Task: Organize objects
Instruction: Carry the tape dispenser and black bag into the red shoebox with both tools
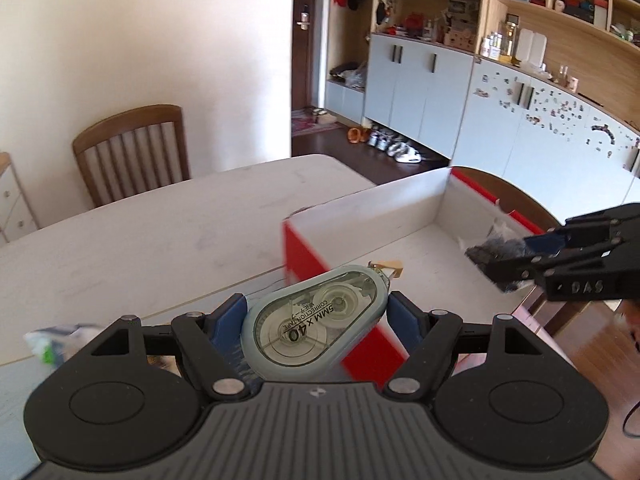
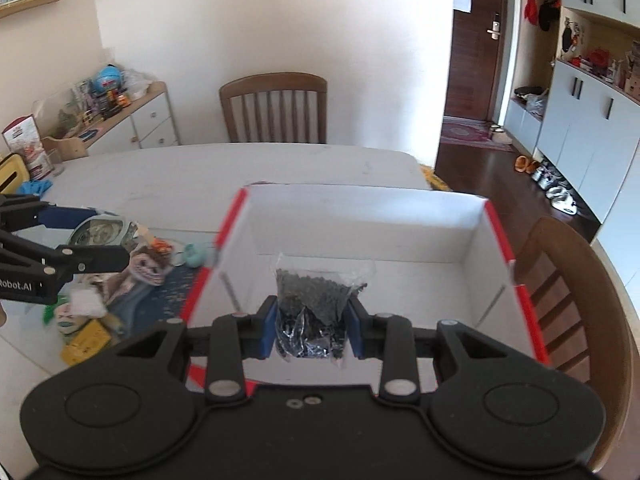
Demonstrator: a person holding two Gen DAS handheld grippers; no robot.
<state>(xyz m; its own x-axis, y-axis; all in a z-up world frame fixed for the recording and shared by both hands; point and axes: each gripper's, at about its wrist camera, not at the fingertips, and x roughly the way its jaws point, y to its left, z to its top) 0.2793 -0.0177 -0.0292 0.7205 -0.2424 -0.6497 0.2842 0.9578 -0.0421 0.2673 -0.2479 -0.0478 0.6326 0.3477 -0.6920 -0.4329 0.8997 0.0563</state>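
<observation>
My left gripper (image 1: 318, 312) is shut on a grey-blue correction tape dispenser (image 1: 316, 320), held flat just over the near left corner of a box, red outside and white inside (image 1: 380, 208). In the right wrist view my right gripper (image 2: 312, 320) is shut on a clear bag of small black pellets (image 2: 316, 296), hanging over the box's (image 2: 360, 220) near side. The box floor that shows looks bare. Each view catches the other hand: the right gripper (image 1: 508, 256) with the bag (image 1: 486, 250) at the right, the left gripper (image 2: 108, 236) with the dispenser (image 2: 100, 232) at the left.
The box stands on a white table (image 1: 160, 220). Left of it lies a pile of small items (image 2: 120, 280): patterned cloth pieces, a yellow card, a teal object. One wooden chair (image 2: 276, 108) is at the far side, another (image 2: 572, 280) close to the box's right. Cabinets line the walls.
</observation>
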